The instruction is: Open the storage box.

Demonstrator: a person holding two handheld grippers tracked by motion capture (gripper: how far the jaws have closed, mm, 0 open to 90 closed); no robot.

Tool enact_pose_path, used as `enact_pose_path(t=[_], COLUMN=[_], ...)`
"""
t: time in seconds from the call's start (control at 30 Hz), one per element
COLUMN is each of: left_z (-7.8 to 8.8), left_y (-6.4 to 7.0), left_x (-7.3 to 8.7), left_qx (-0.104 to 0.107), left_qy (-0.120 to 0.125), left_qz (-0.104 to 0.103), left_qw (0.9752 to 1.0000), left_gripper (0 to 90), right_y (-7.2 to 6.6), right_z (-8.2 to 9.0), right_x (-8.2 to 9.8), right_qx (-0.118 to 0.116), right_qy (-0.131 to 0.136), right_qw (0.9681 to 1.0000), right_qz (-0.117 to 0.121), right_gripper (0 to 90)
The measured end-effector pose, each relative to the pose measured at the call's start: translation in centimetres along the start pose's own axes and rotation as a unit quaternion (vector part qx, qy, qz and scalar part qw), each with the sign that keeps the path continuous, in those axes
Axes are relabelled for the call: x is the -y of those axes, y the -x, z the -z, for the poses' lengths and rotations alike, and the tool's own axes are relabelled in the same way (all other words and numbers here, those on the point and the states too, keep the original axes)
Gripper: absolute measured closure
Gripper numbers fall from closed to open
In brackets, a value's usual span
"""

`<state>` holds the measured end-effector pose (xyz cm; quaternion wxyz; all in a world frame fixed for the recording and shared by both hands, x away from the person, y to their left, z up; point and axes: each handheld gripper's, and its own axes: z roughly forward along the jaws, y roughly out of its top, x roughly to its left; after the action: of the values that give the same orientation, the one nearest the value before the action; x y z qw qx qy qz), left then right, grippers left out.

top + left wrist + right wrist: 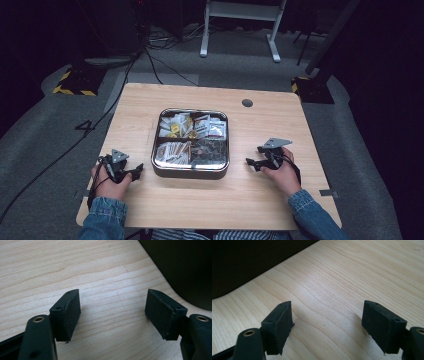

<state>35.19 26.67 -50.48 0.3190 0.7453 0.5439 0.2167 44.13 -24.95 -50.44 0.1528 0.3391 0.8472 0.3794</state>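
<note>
Black left gripper [134, 172]: resting low on the wooden table [210, 200], held in the person's left hand [111, 186]; jaws standing wide apart, with bare wood showing between them in the left gripper view [113, 311].
Black right gripper [254, 163]: lying on the table in the person's right hand [283, 172]; jaws standing wide apart over bare wood, as the right gripper view [327, 321] is showing.
Pointing: both grippers are facing inward toward the tray [190, 172], one on each side of it, neither touching it.
Tray: sitting square, metal-rimmed and dark-walled at the table's middle, between the two grippers; its dark wall is appearing at the upper right of the left gripper view [185, 267] and the upper left of the right gripper view [249, 260].
Tray contents: four compartments are holding small packets; white packets [172, 122] with yellow pieces at far left, white-and-red packets [210, 129] at far right, brownish sachets [172, 151] at near left, dark wrapped pieces [209, 149] at near right.
Table edges: the near edge is running just behind both hands; the left gripper is lying near the left edge.
Open room: bare wood is lying beside and in front of each gripper, and across the far strip up to a round hole [247, 103].
</note>
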Motion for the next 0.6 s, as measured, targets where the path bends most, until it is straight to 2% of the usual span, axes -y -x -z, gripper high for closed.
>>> enact_pose_path(t=[0.17, 0.33, 0.6], left_z=[-0.02, -0.02, -0.06], left_y=[0.01, 0.01, 0.07], left_x=[-0.03, -0.03, -0.06], left_qx=[0.001, 0.001, 0.003], left_qy=[-0.001, -0.001, -0.001], left_qz=[-0.001, -0.001, -0.001], left_qw=[1.0000, 1.0000, 1.0000], left_gripper=[29.0, 29.0, 29.1], right_y=[-0.03, -0.08, -0.07], right_z=[0.04, 0.01, -0.06], right_x=[0.03, 0.06, -0.01], right_qx=[0.001, -0.007, -0.005], right_qy=[0.000, -0.004, -0.005], right_qw=[1.0000, 1.0000, 1.0000], right_qz=[-0.002, 0.004, 0.000], right_gripper=[24.8, 18.7, 18.5])
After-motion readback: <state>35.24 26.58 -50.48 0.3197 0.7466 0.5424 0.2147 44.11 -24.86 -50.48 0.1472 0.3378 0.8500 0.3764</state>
